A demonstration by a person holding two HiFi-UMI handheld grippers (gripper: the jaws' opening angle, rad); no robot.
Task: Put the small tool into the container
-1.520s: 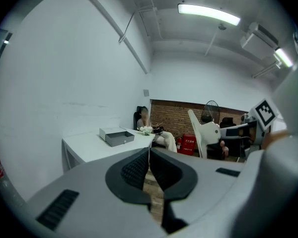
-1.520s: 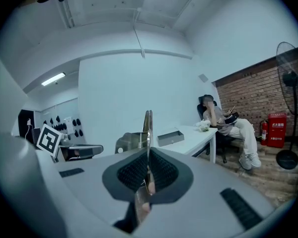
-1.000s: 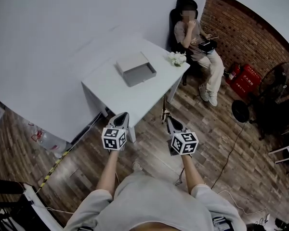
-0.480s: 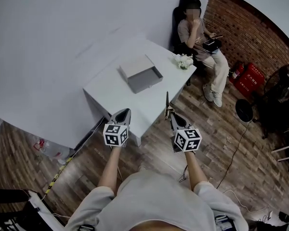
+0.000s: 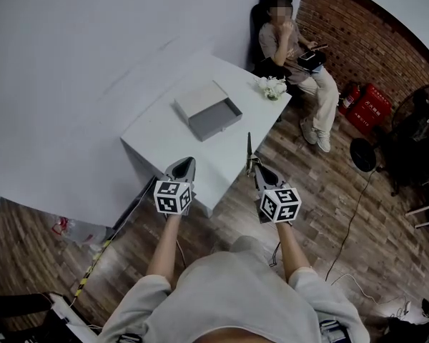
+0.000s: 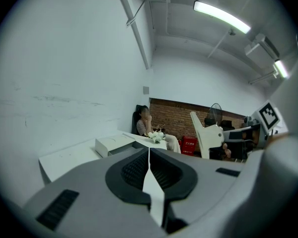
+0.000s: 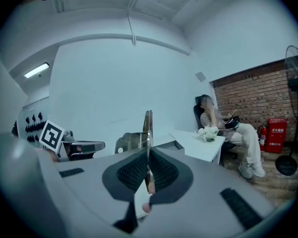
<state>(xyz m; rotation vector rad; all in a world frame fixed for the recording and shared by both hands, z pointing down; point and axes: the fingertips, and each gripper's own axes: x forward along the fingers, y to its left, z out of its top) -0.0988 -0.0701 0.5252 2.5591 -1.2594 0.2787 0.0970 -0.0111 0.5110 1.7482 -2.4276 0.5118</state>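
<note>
Metal and slim, the small tool [image 5: 248,148] is sticking up from the right gripper [image 5: 256,168], whose jaws are clamping its lower end, near the edge of the white surface [image 5: 164,138]. The left gripper [image 5: 186,164] is hovering alongside, jaws pressed together on nothing. The grey container [image 5: 207,111] is sitting open on the surface, well apart from the tool. The pick-up looks done, with the carrying and dropping in still waiting.

Worktop [image 5: 173,136]: white, set against the wall.
Container [image 5: 209,111]: grey open box, mid-worktop.
Small tool [image 5: 249,147]: thin, upright, gripped by right hand-held gripper [image 5: 255,167].
Left hand-held gripper [image 5: 186,162]: at the worktop's near edge.
Flowers [image 5: 273,86]: far corner.
</note>
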